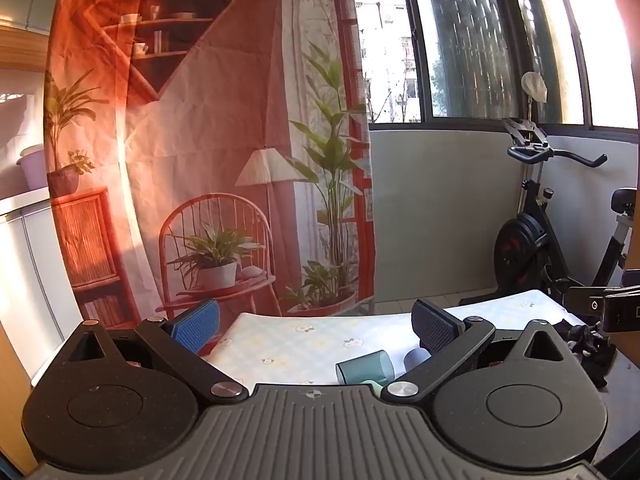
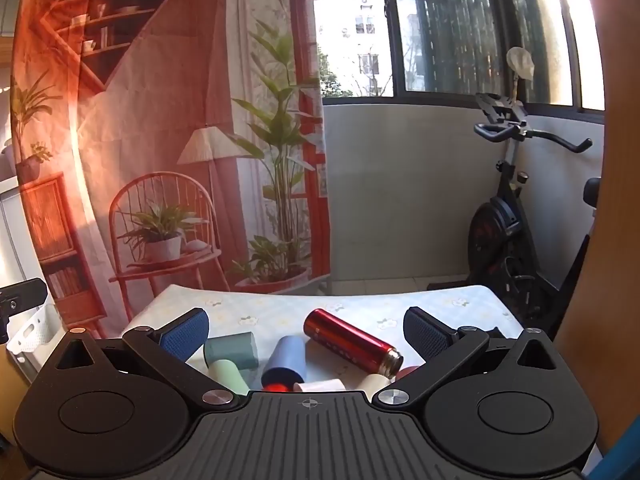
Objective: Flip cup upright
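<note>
left wrist view: your left gripper (image 1: 316, 330) is spread wide with nothing between its blue pads (image 1: 198, 326). a teal cup (image 1: 365, 367) lies on its side on the table (image 1: 296, 340), at 5 o'clock.

right wrist view: your right gripper (image 2: 306, 334) gapes wide too, empty. teal cup (image 2: 232, 350) at 7, blue cup (image 2: 286, 362) at 6, red bottle (image 2: 352, 340) at 5, all lying down.

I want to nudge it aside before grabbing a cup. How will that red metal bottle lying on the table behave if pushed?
The red metal bottle lies on its side on the floral tablecloth, so it will probably roll rather than slide. Its glossy shell looks slippery for the pads. It looks rigid, and its neck is open, so it may be empty and light. The blue cup lies close beside it and might get bumped.
</note>
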Motion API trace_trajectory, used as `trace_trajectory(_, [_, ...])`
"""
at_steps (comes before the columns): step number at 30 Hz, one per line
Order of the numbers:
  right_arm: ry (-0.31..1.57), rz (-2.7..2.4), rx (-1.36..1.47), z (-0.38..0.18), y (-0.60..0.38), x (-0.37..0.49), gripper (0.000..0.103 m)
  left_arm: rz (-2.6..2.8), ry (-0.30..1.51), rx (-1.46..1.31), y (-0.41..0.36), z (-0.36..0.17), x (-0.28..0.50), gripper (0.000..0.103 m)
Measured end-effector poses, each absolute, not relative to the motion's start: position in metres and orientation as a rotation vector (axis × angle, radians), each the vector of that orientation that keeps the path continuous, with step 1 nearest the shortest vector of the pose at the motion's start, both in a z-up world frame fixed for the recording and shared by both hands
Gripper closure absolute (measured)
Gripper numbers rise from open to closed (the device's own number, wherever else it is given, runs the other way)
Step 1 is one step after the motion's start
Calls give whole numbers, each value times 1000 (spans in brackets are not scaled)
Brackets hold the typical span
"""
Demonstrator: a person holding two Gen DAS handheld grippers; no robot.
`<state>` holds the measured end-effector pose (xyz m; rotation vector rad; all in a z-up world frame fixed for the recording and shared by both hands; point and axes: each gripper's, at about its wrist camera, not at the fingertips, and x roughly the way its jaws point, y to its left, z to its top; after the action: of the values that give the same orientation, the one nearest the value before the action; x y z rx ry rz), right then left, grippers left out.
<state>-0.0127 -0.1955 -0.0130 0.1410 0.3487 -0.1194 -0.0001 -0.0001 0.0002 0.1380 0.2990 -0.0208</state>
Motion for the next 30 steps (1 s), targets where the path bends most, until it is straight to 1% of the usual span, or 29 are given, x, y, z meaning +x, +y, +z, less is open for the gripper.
trace_trajectory(30, [340,-121,141,-8,-196,-17,0,-22,307,135,-1,3,0,0])
